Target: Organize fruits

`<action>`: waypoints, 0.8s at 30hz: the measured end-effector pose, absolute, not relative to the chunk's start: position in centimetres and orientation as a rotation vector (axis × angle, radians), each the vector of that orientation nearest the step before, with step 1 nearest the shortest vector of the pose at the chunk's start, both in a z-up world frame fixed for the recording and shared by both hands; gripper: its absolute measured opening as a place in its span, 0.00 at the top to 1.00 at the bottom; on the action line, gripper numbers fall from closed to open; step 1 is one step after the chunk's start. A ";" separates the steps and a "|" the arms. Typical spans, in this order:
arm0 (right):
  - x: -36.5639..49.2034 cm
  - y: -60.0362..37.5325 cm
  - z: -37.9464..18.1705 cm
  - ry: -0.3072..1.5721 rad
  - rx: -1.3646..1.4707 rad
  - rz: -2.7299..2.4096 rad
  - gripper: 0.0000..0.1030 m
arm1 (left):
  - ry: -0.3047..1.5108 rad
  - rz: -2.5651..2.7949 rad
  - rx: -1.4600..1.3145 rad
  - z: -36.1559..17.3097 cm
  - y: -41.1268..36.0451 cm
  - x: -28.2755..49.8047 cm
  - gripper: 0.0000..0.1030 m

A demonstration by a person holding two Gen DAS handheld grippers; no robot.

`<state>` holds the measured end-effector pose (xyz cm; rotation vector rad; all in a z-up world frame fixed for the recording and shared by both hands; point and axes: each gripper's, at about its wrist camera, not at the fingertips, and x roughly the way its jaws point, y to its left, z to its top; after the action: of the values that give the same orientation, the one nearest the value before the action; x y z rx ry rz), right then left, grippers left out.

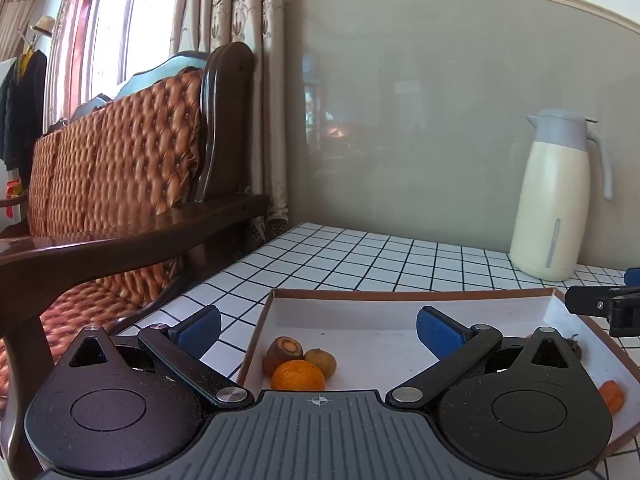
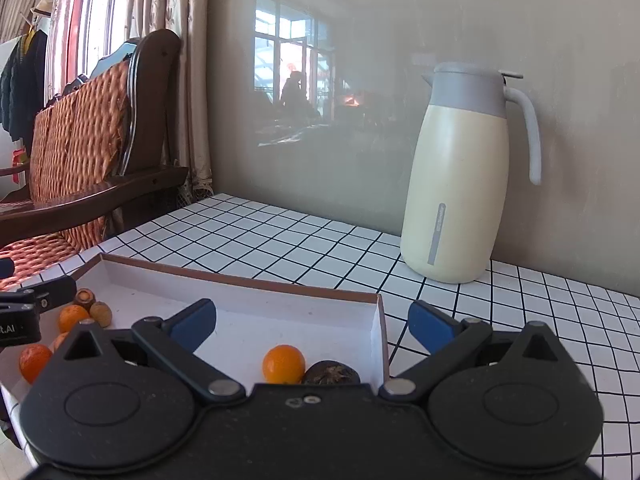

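Hovering over a shallow tray point(image 2: 280, 286) on the tiled desk point(image 2: 304, 240), both grippers stand spread and empty. Right gripper point(image 2: 312, 326) points at 1 orange point(image 2: 283, 363) touching a dark fruit point(image 2: 330, 372), possibly a mangosteen, in the tray's right corner. Left gripper point(image 1: 318, 330) faces 3 fruits point(image 1: 300, 364) clustered at the left wall, apparently sorted there. A jug point(image 2: 460, 176) stands well behind.

Bright daylight from the left window point(image 1: 116, 28), fisheye-bent edges.
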<state>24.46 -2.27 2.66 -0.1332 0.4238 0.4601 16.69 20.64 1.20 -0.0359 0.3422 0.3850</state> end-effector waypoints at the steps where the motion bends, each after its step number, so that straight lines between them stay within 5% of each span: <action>1: 24.0 -2.4 2.9 0.417 -0.139 0.462 0.06 | 0.337 0.383 -0.036 1.3 20.5 16.4 0.00; 24: 9.1 -13.5 8.9 0.327 -0.104 0.401 0.06 | 0.228 0.305 -0.038 7.5 14.8 2.3 0.00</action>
<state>9.06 -13.46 8.93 -0.1038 0.3269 0.4007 2.32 14.81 7.53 -0.0384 0.2278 0.3047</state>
